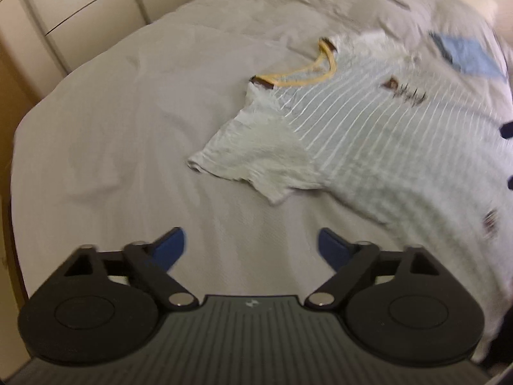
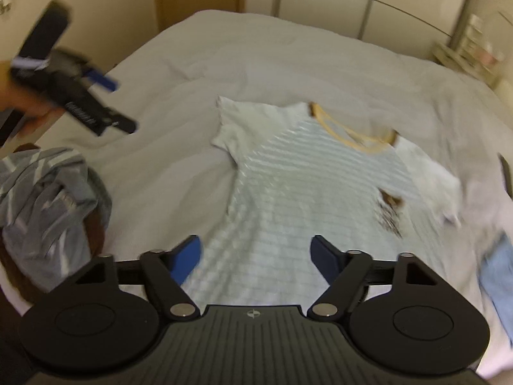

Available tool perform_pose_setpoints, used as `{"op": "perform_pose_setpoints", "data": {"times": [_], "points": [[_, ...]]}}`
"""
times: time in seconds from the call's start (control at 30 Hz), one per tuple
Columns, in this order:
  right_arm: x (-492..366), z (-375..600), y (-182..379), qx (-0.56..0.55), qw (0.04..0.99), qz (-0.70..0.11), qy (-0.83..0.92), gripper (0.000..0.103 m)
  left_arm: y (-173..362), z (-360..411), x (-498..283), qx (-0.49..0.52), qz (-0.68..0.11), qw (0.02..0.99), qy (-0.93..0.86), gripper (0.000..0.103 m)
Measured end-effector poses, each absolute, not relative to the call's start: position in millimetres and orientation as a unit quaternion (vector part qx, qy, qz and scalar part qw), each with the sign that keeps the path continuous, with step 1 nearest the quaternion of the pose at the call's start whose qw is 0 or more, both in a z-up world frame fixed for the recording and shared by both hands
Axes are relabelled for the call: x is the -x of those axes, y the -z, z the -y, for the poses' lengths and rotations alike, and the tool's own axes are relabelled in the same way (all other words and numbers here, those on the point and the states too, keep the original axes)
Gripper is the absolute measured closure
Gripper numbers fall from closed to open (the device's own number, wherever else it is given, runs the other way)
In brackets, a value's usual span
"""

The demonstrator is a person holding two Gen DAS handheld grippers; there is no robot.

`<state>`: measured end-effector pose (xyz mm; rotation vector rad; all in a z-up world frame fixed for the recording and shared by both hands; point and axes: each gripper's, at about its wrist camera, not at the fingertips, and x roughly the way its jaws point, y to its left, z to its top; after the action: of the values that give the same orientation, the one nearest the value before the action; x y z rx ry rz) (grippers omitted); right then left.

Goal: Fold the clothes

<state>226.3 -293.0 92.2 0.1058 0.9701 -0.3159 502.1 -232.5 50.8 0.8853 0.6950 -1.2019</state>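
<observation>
A pale T-shirt with thin stripes, a yellow collar and a brown chest print lies spread face up on the grey bed sheet. My right gripper hovers over the shirt's lower body, jaws apart, blue pads clear of the cloth. In the left wrist view the shirt lies to the right, its near sleeve crumpled. My left gripper is open over bare sheet, short of that sleeve. The left gripper also shows at the upper left, held by a hand.
A grey striped garment is bunched at the bed's left side. A folded blue cloth lies right of the shirt, also seen as the blue cloth. Wardrobe doors stand beyond the bed.
</observation>
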Motion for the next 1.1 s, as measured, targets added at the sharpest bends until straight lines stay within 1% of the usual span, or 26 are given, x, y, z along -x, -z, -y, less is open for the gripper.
{"op": "perform_pose_setpoints", "data": {"times": [0.03, 0.07, 0.1, 0.13, 0.23, 0.3, 0.37, 0.53, 0.63, 0.67, 0.7, 0.87, 0.93, 0.97, 1.0, 1.03, 1.07, 1.1], "points": [[-244, 295, -83, -0.044, 0.874, -0.462, 0.141, 0.046, -42, 241, -509, -0.420, -0.289, 0.669, 0.540, 0.043], [-261, 297, -74, -0.034, 0.877, -0.461, 0.129, 0.051, -33, 249, -515, -0.446, -0.269, 0.657, 0.545, 0.049], [-278, 298, -64, -0.024, 0.879, -0.460, 0.118, 0.056, -23, 258, -522, -0.471, -0.248, 0.645, 0.548, 0.049], [-295, 298, -53, -0.009, 0.880, -0.462, 0.105, 0.058, -14, 266, -528, -0.495, -0.227, 0.632, 0.551, 0.049], [-345, 291, -20, 0.048, 0.879, -0.471, 0.066, 0.060, 20, 284, -543, -0.553, -0.169, 0.590, 0.563, 0.049], [-373, 288, 1, 0.081, 0.879, -0.468, 0.046, 0.061, 42, 294, -555, -0.572, -0.151, 0.571, 0.569, 0.049], [-399, 289, 21, 0.107, 0.878, -0.465, 0.032, 0.061, 55, 305, -564, -0.579, -0.144, 0.563, 0.572, 0.049], [-443, 301, 70, 0.155, 0.874, -0.460, 0.024, 0.061, 78, 327, -579, -0.567, -0.157, 0.555, 0.588, 0.048], [-456, 307, 95, 0.174, 0.871, -0.460, 0.013, 0.064, 94, 331, -579, -0.583, -0.141, 0.539, 0.591, 0.047], [-460, 308, 101, 0.180, 0.870, -0.460, 0.012, 0.064, 98, 331, -578, -0.592, -0.125, 0.533, 0.591, 0.044], [-463, 309, 107, 0.186, 0.868, -0.460, 0.011, 0.064, 101, 330, -575, -0.604, -0.100, 0.524, 0.592, 0.043], [-481, 308, 125, 0.214, 0.862, -0.460, -0.003, 0.064, 117, 323, -564, -0.659, 0.028, 0.466, 0.589, 0.043], [-484, 307, 128, 0.220, 0.861, -0.459, -0.006, 0.066, 122, 322, -564, -0.677, 0.075, 0.441, 0.584, 0.043], [-485, 308, 128, 0.218, 0.862, -0.458, -0.005, 0.069, 125, 324, -565, -0.684, 0.090, 0.429, 0.582, 0.044], [-487, 310, 126, 0.213, 0.864, -0.456, -0.002, 0.072, 128, 325, -567, -0.691, 0.104, 0.418, 0.581, 0.047], [-488, 311, 125, 0.209, 0.866, -0.455, 0.002, 0.073, 130, 327, -569, -0.698, 0.114, 0.407, 0.578, 0.057], [-490, 312, 124, 0.205, 0.867, -0.454, 0.006, 0.075, 132, 329, -571, -0.704, 0.124, 0.396, 0.576, 0.063], [-492, 314, 123, 0.201, 0.868, -0.454, 0.008, 0.076, 134, 330, -572, -0.709, 0.135, 0.388, 0.573, 0.064]]}}
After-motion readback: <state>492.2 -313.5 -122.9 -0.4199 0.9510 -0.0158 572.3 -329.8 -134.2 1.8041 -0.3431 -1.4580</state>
